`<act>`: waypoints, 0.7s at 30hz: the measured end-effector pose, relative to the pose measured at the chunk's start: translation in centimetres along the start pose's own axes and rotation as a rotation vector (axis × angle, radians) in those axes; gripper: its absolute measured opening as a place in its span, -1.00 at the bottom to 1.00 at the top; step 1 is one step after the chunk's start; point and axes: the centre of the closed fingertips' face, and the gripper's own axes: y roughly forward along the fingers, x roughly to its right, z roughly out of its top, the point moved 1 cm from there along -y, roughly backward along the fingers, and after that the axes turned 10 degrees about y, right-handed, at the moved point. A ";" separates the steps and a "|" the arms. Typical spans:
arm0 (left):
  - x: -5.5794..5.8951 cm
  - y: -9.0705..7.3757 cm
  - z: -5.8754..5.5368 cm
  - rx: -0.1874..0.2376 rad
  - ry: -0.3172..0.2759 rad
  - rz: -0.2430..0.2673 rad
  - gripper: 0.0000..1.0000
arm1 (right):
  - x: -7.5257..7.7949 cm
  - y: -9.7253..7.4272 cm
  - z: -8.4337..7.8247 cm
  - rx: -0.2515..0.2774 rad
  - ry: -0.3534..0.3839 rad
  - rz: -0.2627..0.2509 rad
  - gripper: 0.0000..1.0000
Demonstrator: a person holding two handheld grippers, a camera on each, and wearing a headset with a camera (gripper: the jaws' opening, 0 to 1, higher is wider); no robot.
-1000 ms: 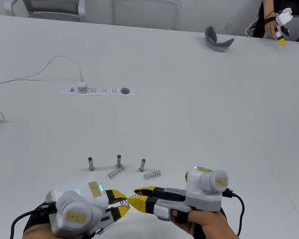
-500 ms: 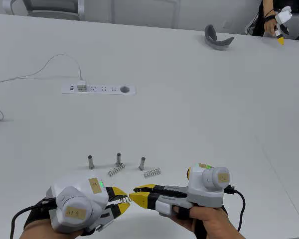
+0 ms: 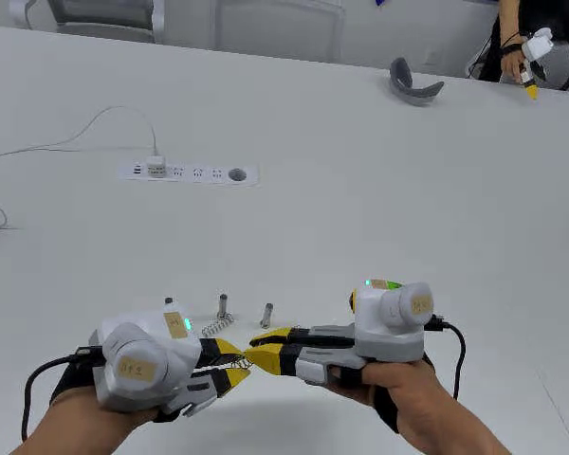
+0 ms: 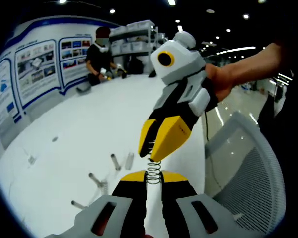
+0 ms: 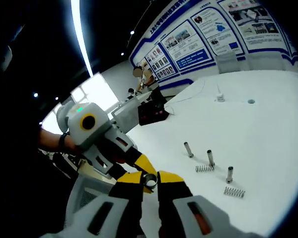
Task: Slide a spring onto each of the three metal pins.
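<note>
In the head view, the left gripper [image 3: 235,363] and the right gripper [image 3: 256,349] meet tip to tip near the front edge of the white bench [image 3: 379,190]. Three metal pins [image 3: 223,304] stand upright just behind them, and a loose spring [image 3: 215,327] lies beside the middle one.

In the left gripper view, our left fingers [image 4: 129,177] are clenched on the lower end of a short spring [image 4: 153,173]. The right gripper pinches its upper end.

In the right gripper view, the right fingers [image 5: 174,179] are closed on the end ring of that spring. We see a second loose spring [image 5: 234,192] lying by the pin closest to the right edge of the bench.

Left tongs [image 3: 233,362] clamped shut, right tongs [image 3: 256,353] meeting them tip-to-tip
</note>
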 end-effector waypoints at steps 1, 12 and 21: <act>-0.1 0.0 0.2 0.004 0.002 0.001 -0.81 | 0.0 0.0 0.3 -0.011 -0.013 0.001 -0.75; -0.8 -0.1 1.3 0.037 0.008 -0.006 -0.81 | -0.6 0.1 1.2 -0.211 -0.214 0.026 -0.75; -0.6 -0.3 1.3 0.040 0.027 -0.029 -0.81 | -0.8 0.3 0.5 -0.382 -0.376 0.047 -0.75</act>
